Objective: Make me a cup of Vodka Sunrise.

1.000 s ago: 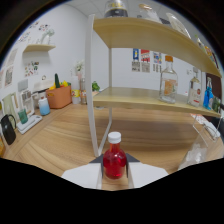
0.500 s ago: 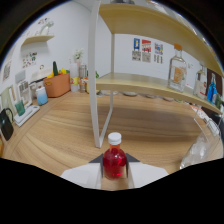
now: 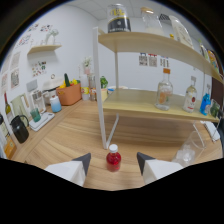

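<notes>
- My gripper (image 3: 113, 162): only the two finger tips show; the rest is lost in the black band below. The fingers stand spread, with a gap to either side of the small red bottle (image 3: 113, 160).
- Red bottle: no label I can read; its base sits close to the black band.
- Top shelf (image 3: 150, 42): a jar with a dark label (image 3: 119, 19), text too blurred to read; items to its right are cut by the dark lens rim.
- Lower shelf (image 3: 155, 102): bottles (image 3: 164, 90) at the far end, labels illegible.
- Clear glass (image 3: 189, 148) beside the right finger: faint, contents can't be told.
- Wall papers (image 3: 152, 60): print too small.
- Counter clutter near the orange box (image 3: 69, 93): mostly indistinct.
</notes>
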Action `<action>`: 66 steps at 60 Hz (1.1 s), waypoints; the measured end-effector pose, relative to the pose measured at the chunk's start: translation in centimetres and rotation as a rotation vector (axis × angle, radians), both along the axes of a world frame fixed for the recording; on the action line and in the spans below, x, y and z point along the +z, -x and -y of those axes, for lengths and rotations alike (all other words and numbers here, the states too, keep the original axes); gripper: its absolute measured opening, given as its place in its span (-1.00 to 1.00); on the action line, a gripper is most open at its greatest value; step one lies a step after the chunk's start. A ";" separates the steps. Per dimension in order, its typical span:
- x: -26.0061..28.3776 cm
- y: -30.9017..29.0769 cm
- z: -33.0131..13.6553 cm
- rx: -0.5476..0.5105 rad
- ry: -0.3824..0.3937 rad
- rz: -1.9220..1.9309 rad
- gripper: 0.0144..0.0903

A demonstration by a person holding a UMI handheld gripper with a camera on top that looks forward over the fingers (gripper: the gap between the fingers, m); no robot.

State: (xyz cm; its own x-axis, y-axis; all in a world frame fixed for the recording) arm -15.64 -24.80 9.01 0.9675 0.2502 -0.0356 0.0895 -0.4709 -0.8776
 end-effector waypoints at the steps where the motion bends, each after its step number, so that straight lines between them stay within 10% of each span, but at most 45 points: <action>1: 0.7 -0.3 0.2 0.002 -0.008 -0.001 0.89; 38: 6.4 -22.5 9.0 -0.235 -0.031 0.003 0.87; 66: 27.6 -33.6 -2.2 -0.288 -0.343 -0.079 0.88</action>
